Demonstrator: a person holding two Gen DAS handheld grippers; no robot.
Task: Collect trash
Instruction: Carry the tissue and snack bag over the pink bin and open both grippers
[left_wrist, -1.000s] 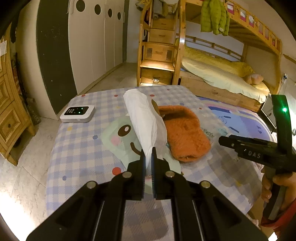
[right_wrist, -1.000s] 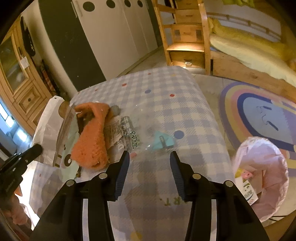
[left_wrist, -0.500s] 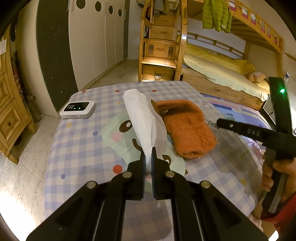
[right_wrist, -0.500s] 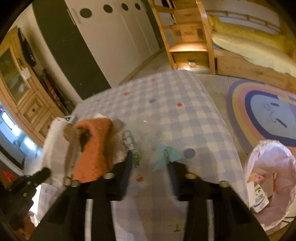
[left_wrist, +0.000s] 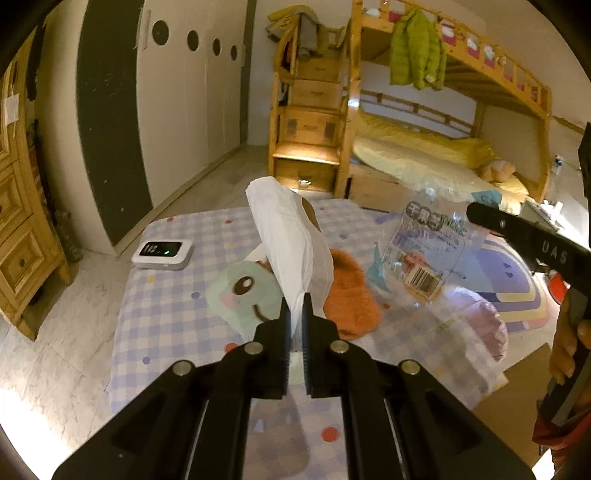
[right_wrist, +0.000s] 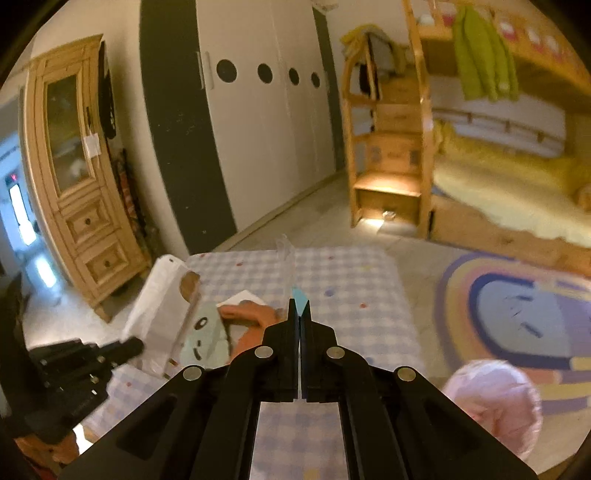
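We see table (left_wrist: 166, 306) in middle of room. On it: small box (left_wrist: 162, 253) at 10 o'clock, flat pad with face (left_wrist: 243, 295) in middle, fuzzy slipper (left_wrist: 351, 299) just right of pad, touching it. Tall bag (left_wrist: 291, 243) stands over pad. Clear wrapper (left_wrist: 424, 251) up in air at 2 o'clock. Bin bag (right_wrist: 495, 398) on floor at 4 o'clock. Bunk bed (left_wrist: 424, 162) behind table, wardrobe (left_wrist: 184, 103) at 11 o'clock.

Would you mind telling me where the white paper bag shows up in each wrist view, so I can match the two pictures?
Left wrist view: the white paper bag stands at centre, rising straight from the shut left gripper that pinches its lower edge.
Right wrist view: the bag sits at lower left, by the left gripper.
Shared landmark: the orange fuzzy slipper lies just right of the bag in both.
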